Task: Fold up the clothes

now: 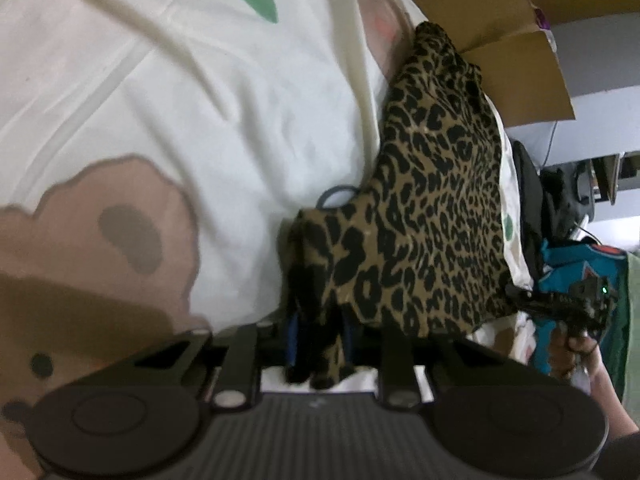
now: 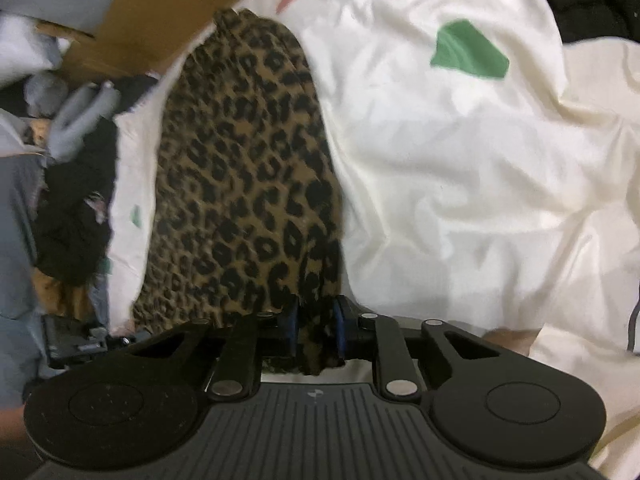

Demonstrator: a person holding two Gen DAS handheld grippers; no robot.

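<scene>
The tan-and-black leopard-print fabric garment (image 1: pixel 432 208) lies stretched over a cream bedsheet printed with green, pink and brown shapes (image 1: pixel 200 100), and both claws have hold of it. In the left wrist view the left gripper (image 1: pixel 318 336) sits at 6 o'clock, its blue-padded fingers (image 1: pixel 291 332) clenched on a bunched corner of the garment, with a tuft of cloth hanging below the pads; from there the fabric runs up toward 1 o'clock along the sheet's far edge. A brown cartoon bear print (image 1: pixel 100 248) fills the sheet at 9 o'clock. At 4 o'clock in the same view, the person's hand (image 1: pixel 576 344) holds the other black gripper body, which shows a small green light, beside a teal garment (image 1: pixel 580 264). Brown cardboard boxes (image 1: pixel 500 32) stand at 1 o'clock. In the right wrist view the right gripper (image 2: pixel 317 328) at 6 o'clock is likewise clamped on the garment's near edge, cloth pinched between its blue pads (image 2: pixel 340 326); the garment reaches up toward 11 o'clock, lying on the sheet. A heap of dark and grey clothing (image 2: pixel 68 184) sits at 9 o'clock, off the sheet's edge, near a cardboard flap (image 2: pixel 160 12) at 11 o'clock.
</scene>
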